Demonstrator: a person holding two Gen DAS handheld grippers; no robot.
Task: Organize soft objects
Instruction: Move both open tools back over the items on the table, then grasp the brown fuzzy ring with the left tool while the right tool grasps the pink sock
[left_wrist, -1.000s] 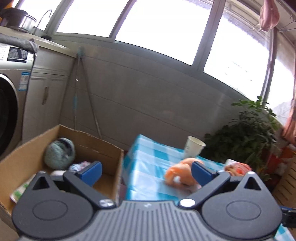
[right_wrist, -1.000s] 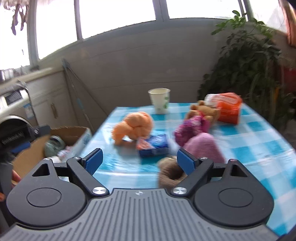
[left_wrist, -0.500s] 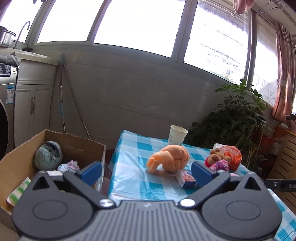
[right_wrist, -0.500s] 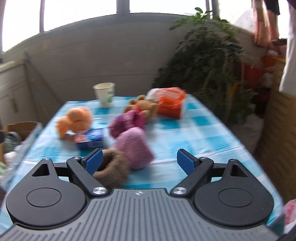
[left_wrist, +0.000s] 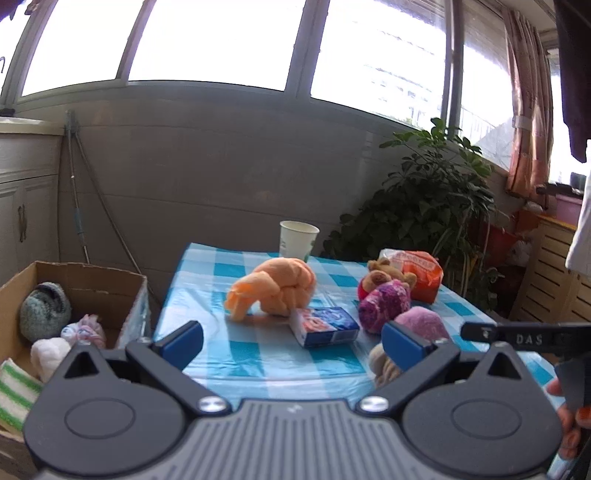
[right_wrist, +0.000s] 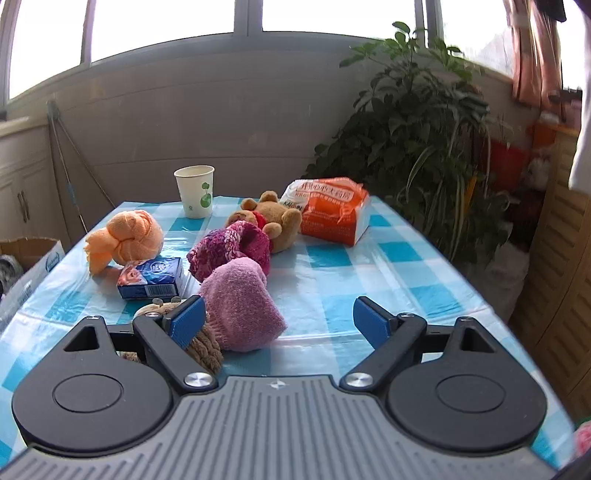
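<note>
Several soft things lie on our table (right_wrist: 369, 266) with the blue and white checked cloth: a knotted orange cloth (right_wrist: 127, 238), a purple knit ball (right_wrist: 229, 249) just beside a brown teddy bear (right_wrist: 271, 219), a pink knit hat (right_wrist: 240, 302), and a brown fuzzy thing (right_wrist: 201, 345) touching the hat at the near edge. A small blue tissue pack (right_wrist: 151, 278) sits next to the orange cloth, an orange bag of tissues (right_wrist: 328, 210) lies behind the bear, and a paper cup (right_wrist: 195, 190) stands upright near the far edge. To the left of the table we see a cardboard box (left_wrist: 88, 280), open on top. Inside it are a grey-green knit ball (left_wrist: 44, 312), a small pink and white bundle (left_wrist: 85, 330), a white fluffy ball (left_wrist: 48, 354) and a green striped cloth (left_wrist: 13, 391). Our left gripper (left_wrist: 291, 345) is spread wide and holds nothing; it hangs over the near table edge, between the box and the pink hat. Our right gripper (right_wrist: 279, 325) is also wide apart and holds nothing, with its left finger (right_wrist: 186, 325) close to the pink hat. The right half of the table is bare cloth. A big green plant (right_wrist: 413, 125) stands past the far right corner.
</note>
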